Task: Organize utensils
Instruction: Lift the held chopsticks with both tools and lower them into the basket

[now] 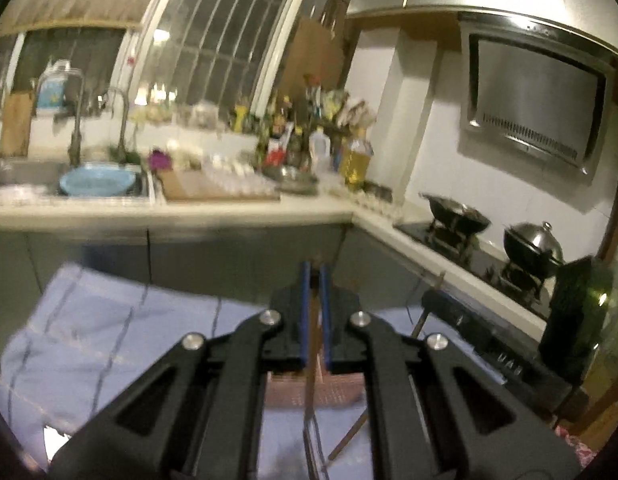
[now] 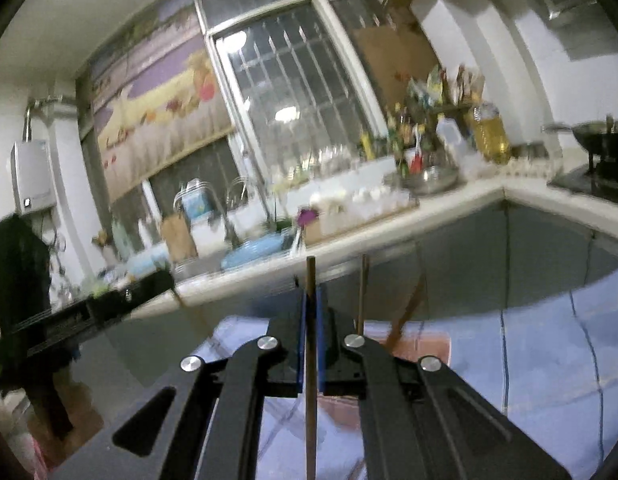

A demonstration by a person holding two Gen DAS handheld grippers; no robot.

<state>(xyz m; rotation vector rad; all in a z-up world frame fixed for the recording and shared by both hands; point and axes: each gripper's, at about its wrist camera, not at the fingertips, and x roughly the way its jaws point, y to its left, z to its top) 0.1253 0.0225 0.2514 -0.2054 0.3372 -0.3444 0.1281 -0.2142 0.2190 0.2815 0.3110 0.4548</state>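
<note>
My left gripper (image 1: pixel 315 270) is shut on a thin brown chopstick (image 1: pixel 312 384) that runs down between its blue pads above a pink basket (image 1: pixel 293 392) on the blue checked cloth (image 1: pixel 109 332). My right gripper (image 2: pixel 311 292) is shut on another brown chopstick (image 2: pixel 311 400) held upright; its tip sticks out above the pads. Two more sticks (image 2: pixel 363 292) stand from the pink basket (image 2: pixel 425 344) beyond it. The right gripper shows in the left wrist view (image 1: pixel 441 300) at right, the left gripper in the right wrist view (image 2: pixel 157 280) at left.
A kitchen counter (image 1: pixel 229 210) runs across behind, with a sink holding a blue basin (image 1: pixel 97 180), a cutting board, bottles and an oil jug (image 1: pixel 355 160). A stove with a wok (image 1: pixel 457 210) and a lidded pot (image 1: pixel 533 244) is at right. Grey cabinet doors lie below the counter.
</note>
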